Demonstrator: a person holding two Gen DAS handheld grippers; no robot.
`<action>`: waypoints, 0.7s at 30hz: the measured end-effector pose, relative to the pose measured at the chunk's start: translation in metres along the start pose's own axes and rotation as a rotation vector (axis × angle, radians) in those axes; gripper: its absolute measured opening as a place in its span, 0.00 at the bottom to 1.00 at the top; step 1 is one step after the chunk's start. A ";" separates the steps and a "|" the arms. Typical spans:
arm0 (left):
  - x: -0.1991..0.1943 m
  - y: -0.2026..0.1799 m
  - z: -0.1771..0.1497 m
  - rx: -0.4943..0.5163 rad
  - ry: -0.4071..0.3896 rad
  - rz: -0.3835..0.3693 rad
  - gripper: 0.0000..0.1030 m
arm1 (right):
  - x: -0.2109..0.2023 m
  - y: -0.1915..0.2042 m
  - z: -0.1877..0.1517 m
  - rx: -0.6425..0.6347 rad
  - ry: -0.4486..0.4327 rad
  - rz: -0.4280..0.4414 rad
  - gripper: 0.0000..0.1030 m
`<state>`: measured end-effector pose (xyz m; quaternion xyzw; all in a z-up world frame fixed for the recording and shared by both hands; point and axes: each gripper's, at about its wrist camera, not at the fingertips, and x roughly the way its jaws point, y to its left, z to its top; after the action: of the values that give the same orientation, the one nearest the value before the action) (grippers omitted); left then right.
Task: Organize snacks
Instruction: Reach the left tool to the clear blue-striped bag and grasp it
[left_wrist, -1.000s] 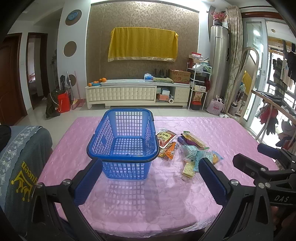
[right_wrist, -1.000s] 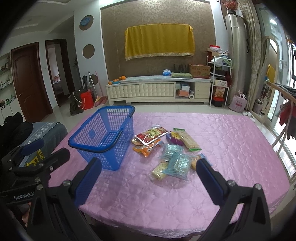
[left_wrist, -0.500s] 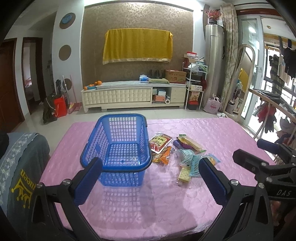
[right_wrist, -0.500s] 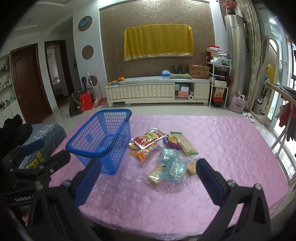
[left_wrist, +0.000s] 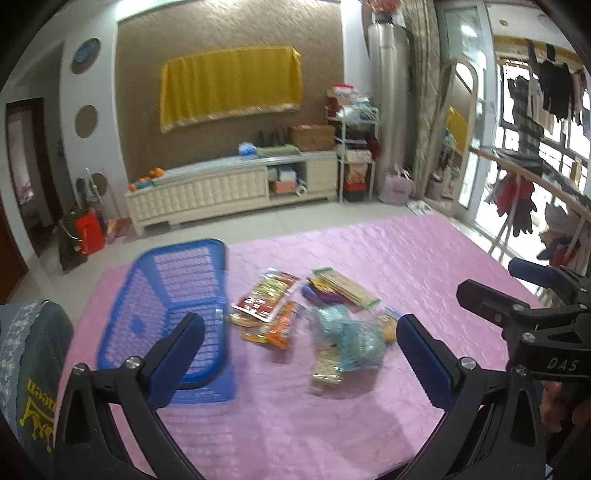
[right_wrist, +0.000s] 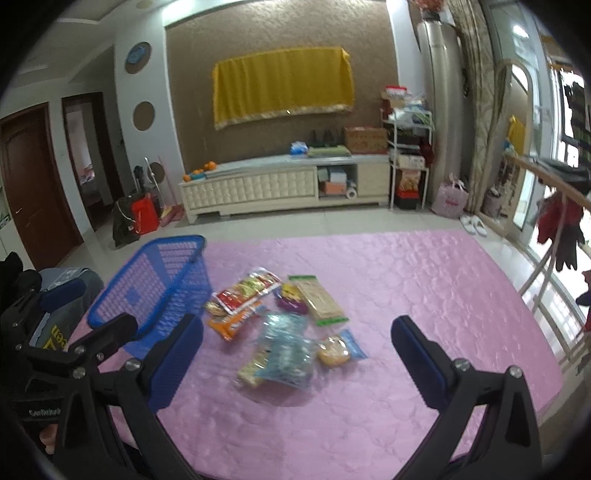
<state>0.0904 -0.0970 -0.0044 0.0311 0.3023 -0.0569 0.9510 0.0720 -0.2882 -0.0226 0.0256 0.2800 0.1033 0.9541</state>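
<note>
Your left gripper (left_wrist: 301, 349) is spread wide with nothing between its blue pads (left_wrist: 177, 354); it hovers over the near edge of the table (left_wrist: 406, 258); your right gripper (right_wrist: 295, 354) is likewise fully parted and empty, held above the same near edge.

Blue basket (left_wrist: 173, 306): stands on the pink quilted cover at about 9 o'clock of the snack pile; in the left wrist view its near wall sits behind the left pad; nothing can be made out inside it, though that frame is motion-blurred.

Snack pile, all lying on the table just beside the basket, right wrist view:
- red packet (right_wrist: 245, 291) at 11 o'clock of the pile, nearest the basket's corner; it overlaps the orange packet (right_wrist: 232, 321) below it;
- purple packet (right_wrist: 290, 299) at centre, touching the long tan packet with green ends (right_wrist: 319, 301) at 1 o'clock;
- pale blue bag (right_wrist: 284, 350) at 6 o'clock, lying over a yellowish wafer pack (right_wrist: 249, 369);
- round biscuit in a clear wrapper (right_wrist: 334, 350) at 4 o'clock, touching the blue bag.

The pile lies centred between the right gripper's fingers, well ahead of the tips; no contact with any packet by either gripper.

Each gripper shows in the other's view: the right at 3 o'clock, the left at 8 o'clock.
</note>
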 end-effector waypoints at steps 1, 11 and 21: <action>0.007 -0.005 0.000 0.006 0.011 -0.006 1.00 | 0.004 -0.006 -0.001 0.004 0.011 -0.002 1.00; 0.069 -0.058 -0.001 0.091 0.114 0.006 1.00 | 0.048 -0.071 -0.020 0.074 0.137 -0.049 1.00; 0.145 -0.084 -0.019 0.097 0.326 0.005 1.00 | 0.093 -0.118 -0.043 0.114 0.237 -0.082 1.00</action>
<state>0.1864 -0.1918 -0.1053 0.0865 0.4492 -0.0635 0.8870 0.1468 -0.3841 -0.1209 0.0558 0.3968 0.0505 0.9148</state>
